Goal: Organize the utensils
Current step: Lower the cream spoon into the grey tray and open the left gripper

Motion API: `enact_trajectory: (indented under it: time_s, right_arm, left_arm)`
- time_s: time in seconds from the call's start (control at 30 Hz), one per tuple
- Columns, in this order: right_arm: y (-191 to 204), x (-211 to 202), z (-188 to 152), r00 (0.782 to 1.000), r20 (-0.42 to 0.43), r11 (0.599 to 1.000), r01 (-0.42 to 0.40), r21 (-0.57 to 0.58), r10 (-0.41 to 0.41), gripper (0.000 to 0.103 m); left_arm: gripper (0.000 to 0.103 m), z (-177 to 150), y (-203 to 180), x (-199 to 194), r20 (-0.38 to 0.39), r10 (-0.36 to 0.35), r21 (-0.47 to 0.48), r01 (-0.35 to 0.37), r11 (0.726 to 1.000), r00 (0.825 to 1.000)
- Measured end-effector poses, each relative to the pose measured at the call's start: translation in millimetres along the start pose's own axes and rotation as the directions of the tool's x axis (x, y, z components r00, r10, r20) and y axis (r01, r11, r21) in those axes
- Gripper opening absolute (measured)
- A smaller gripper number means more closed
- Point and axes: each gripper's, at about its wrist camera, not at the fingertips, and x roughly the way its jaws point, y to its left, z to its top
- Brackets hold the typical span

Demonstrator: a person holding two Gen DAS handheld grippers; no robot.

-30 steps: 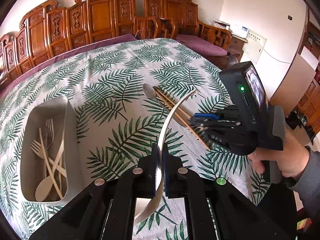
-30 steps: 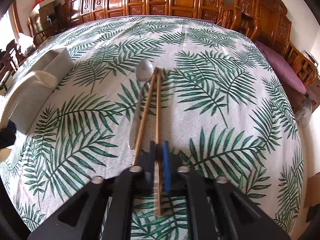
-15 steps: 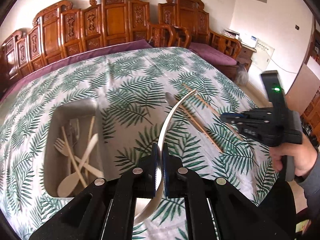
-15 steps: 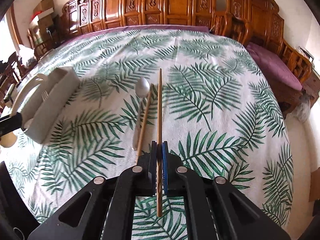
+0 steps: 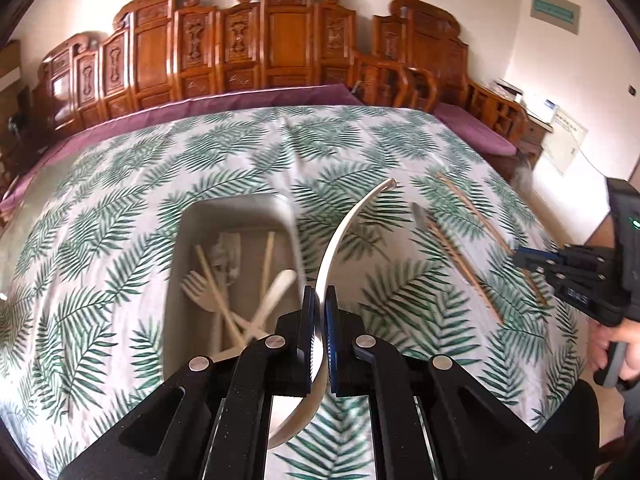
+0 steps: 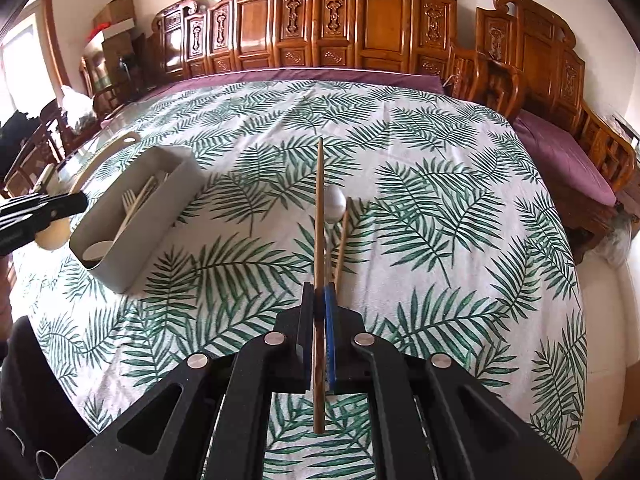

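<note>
Chopstick (image 6: 319,216) lifted clear; bin (image 5: 224,216) now nearer centre.

Left gripper (image 5: 319,312) now carries its pale spoon (image 5: 347,227) over beside the white bin (image 5: 176,280); right gripper (image 6: 319,312) lifts one chopstick (image 6: 319,216) clear of the desk (image 6: 440,208).

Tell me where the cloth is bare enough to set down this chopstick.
Bare cloth lies right of the metal spoon and loose chopstick, and between them and the bin. The bin itself is crowded with forks.
</note>
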Motion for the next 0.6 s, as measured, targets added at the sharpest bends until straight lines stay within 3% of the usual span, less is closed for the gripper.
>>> enact_trajectory:
  time_s: [0.33,0.6]
  right_arm:
    - [29,-11,7,0.998,0.025,0.998,-0.056,-0.041,0.057,0.006]
    - [67,-6,16,0.994,0.02,0.992,-0.104,-0.075,0.106,0.006]
  left_arm:
    - [0.004,2,44,26,-0.045,0.055,-0.054,-0.058,0.997,0.997]
    - [0.004,8,59,36,-0.048,0.073,-0.053,-0.075,0.996,0.996]
